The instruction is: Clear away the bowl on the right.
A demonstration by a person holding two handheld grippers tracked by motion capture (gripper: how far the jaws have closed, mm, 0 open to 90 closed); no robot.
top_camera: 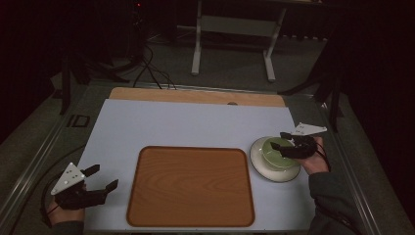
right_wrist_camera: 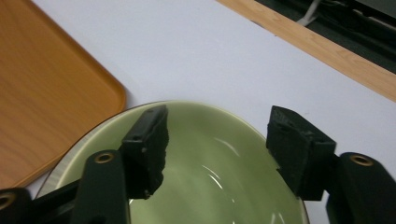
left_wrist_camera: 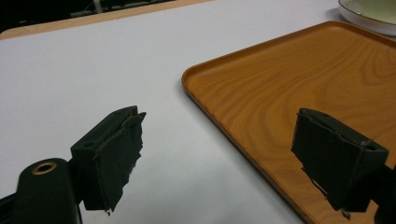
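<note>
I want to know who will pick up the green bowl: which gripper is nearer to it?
Right. The right gripper hangs open over the green bowl, its jaws above the rim. The left gripper is open on the far side of the wooden tray, apart from the bowl.

One green bowl (top_camera: 275, 149), one white plate (top_camera: 262, 164), one wooden tray (top_camera: 191, 186), two hand-held grippers.

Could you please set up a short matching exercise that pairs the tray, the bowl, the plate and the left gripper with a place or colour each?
Things:
1. tray
2. bowl
3. plate
4. left gripper

Descriptions:
A. pale green, under the open right gripper
B. white, beneath the bowl
C. open, left of the tray
D. orange-brown wood grain, mid-table

Pairs: 1-D, 2-A, 3-B, 4-C
</note>
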